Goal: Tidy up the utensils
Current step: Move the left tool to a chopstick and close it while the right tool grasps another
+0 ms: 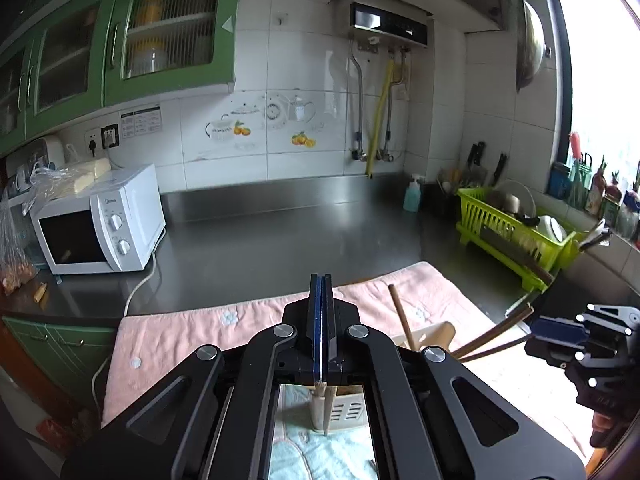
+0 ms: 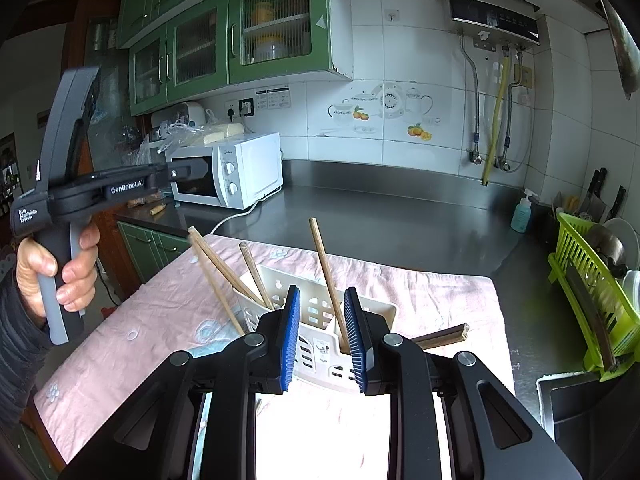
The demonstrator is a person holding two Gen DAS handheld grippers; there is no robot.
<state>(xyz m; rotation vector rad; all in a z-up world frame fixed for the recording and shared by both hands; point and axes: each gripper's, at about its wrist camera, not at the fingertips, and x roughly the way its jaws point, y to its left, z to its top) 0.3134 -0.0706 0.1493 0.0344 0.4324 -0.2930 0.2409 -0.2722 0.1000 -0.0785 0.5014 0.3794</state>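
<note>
A white slotted utensil holder point(image 2: 320, 332) stands on a pink towel point(image 2: 168, 320) with several wooden chopsticks point(image 2: 326, 276) leaning in it. My right gripper point(image 2: 322, 334) is open just in front of the holder, one chopstick standing between its blue pads. My left gripper point(image 1: 320, 316) is shut, with a wooden utensil handle point(image 1: 320, 408) hanging below its pads. In the left wrist view the holder point(image 1: 420, 336) lies just right of it, with a chopstick point(image 1: 402, 316) sticking up. In the right wrist view the left gripper point(image 2: 176, 174) is held up high at the left.
A white microwave point(image 1: 100, 224) stands at the counter's left. A green dish rack point(image 1: 516, 236) with dishes and a blue soap bottle point(image 1: 412, 194) are at the right. A steel counter point(image 1: 300, 232) lies behind the towel. A sink point(image 2: 576, 404) is at the right.
</note>
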